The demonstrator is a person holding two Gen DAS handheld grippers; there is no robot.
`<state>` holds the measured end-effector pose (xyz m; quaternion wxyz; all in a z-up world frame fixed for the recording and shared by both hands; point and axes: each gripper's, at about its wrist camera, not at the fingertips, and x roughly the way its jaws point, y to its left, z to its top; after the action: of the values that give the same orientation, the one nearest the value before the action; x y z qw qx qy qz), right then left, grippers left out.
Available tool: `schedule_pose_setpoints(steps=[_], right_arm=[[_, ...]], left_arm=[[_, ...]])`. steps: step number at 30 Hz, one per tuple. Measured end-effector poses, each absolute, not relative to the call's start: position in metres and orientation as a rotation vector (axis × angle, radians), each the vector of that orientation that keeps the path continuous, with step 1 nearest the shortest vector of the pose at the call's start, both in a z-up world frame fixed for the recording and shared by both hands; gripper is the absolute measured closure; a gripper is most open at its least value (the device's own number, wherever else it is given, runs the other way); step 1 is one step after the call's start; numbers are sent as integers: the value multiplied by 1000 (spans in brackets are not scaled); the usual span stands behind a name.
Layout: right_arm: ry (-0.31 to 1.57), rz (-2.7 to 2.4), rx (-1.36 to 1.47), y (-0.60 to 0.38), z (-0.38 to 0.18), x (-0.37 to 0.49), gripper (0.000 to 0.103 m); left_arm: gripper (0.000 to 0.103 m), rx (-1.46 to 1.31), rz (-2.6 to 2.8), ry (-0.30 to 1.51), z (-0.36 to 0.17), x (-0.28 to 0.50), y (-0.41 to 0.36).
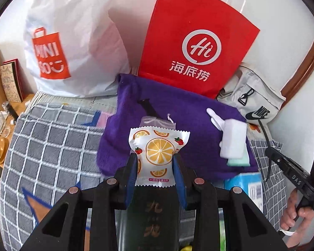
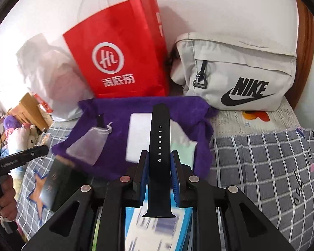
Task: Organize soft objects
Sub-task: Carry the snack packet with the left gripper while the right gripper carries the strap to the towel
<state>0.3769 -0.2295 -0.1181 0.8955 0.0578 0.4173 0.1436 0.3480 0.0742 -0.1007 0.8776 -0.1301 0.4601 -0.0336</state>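
Firstly, left wrist view: left hand-held gripper clamped on an orange-print sachet, held above the purple towel on the bed; white sponge lies on the towel's right part; red paper bag stands behind, touching it.

Right wrist view: right hand-held gripper clamped on a black watch strap, pointing away over the purple towel; small mesh pouch rests on the towel, left; grey Nike bag behind, right.

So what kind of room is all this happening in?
Most likely a bedroom: a checked grey blanket covers what looks like a bed against a white wall, a wooden headboard curves behind, and stuffed toys sit nearby.
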Motion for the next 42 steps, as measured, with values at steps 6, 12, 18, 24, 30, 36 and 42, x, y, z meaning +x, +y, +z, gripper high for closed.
schedule_pose_setpoints(steps=[6,12,18,24,30,36,42], right_arm=[[892,291,101,-225,-135,417,83],[918,311,96,-211,-154,447,83],[929,349,61,-196,-166,453,83],[959,345,63,-200,-174,461,82],[961,340,71,-206,-176,464,78],[961,337,77,-211,-175,462,67],[948,330,83,-213,-169,455,65]], left_arm=[[71,-261,-76,984,-115,378,67],[71,-278,-93,1006,-134,404,62],[70,-285,-106,1028,-150,420,57],[70,-304,-109,1051,-166,430,57],[67,-278,-115,1075,-172,437,51],[67,-285,-110,1069,-171,438,54],[58,-307,-120,1083,-172,441,54]])
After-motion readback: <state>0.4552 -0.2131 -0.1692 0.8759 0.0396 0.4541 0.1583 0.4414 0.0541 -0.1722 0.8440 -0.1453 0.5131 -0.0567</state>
